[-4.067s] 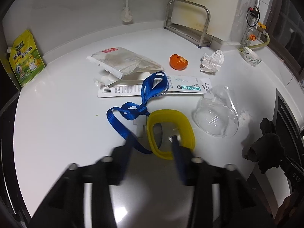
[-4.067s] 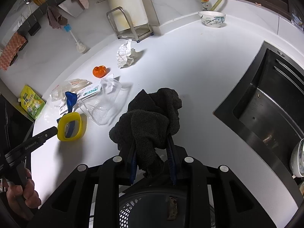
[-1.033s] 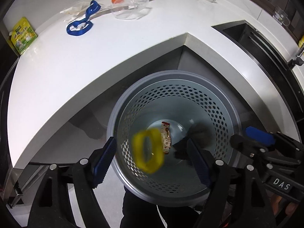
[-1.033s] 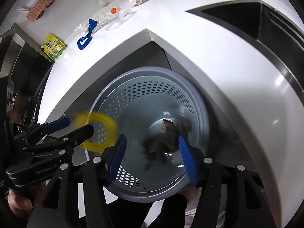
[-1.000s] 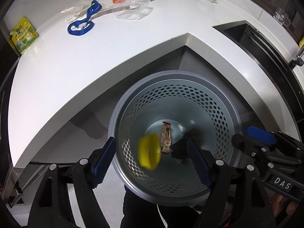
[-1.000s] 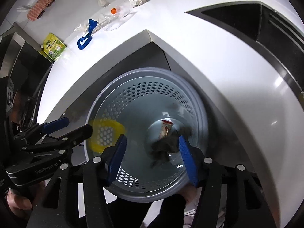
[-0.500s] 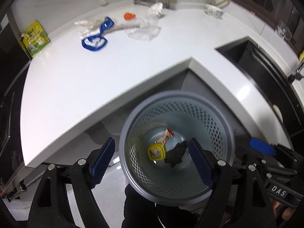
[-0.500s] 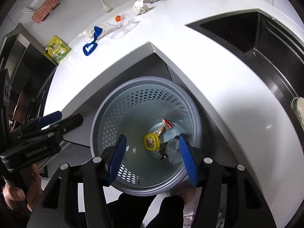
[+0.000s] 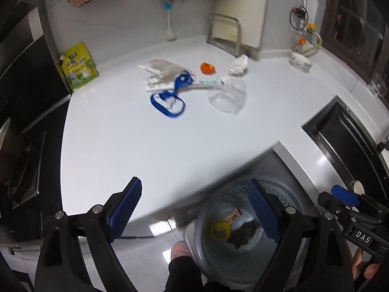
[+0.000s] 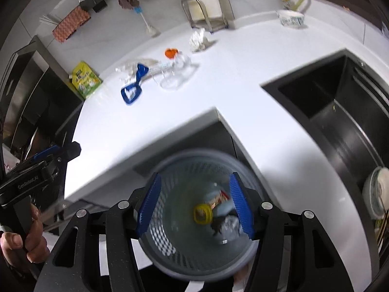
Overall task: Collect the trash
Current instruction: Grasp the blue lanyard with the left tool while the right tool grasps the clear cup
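My left gripper (image 9: 193,187) hangs over the counter edge, jaws opening, nothing between them. My right gripper (image 10: 194,180) is open and empty above the perforated grey bin (image 10: 170,243), which also shows in the left wrist view (image 9: 287,194). At the bin's bottom lie a yellow ring (image 10: 203,214), a black cloth (image 10: 218,223) and a snack wrapper (image 10: 217,198). On the white counter (image 9: 145,146) remain a blue lanyard (image 9: 170,102), a clear plastic cup (image 9: 227,96), an orange peel (image 9: 207,68), a crumpled tissue (image 9: 238,65), a plastic bag (image 9: 163,69) and a toothpaste box (image 9: 209,82).
A yellow-green pouch (image 9: 77,69) leans at the counter's left end. A metal rack (image 9: 226,34) and a bowl (image 9: 301,63) stand at the back. The black sink (image 10: 340,112) lies to the right. The bin sits on the floor in the counter's inner corner, by a person's foot (image 9: 178,250).
The yellow ring and black cloth fell from the grippers and now lie in the bin. Both grippers have risen and tilted up toward the counter. The left jaws stand wider.
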Demonstrator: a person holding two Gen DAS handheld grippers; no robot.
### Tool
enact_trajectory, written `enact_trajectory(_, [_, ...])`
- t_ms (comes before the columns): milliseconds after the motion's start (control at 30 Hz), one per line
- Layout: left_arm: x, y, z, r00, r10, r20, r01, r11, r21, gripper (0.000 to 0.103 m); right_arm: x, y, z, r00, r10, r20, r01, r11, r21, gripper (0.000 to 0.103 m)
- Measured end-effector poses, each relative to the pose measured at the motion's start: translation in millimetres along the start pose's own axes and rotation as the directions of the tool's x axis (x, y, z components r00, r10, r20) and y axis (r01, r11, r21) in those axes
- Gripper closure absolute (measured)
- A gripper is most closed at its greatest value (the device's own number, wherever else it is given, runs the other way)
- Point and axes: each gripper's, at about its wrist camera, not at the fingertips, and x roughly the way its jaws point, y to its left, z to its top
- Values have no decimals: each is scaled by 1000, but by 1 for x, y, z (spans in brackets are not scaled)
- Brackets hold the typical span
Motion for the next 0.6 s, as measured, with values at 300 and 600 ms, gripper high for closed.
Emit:
enact_trajectory(300, [37, 54, 75, 997, 18, 72, -18, 1000, -2, 14, 37, 33, 62, 996, -64, 70, 62, 998, 26, 45])
enact_trajectory(600, [109, 79, 114, 999, -3, 47, 0, 998, 62, 14, 93, 57, 102, 982, -149, 112, 145, 988, 43, 44])
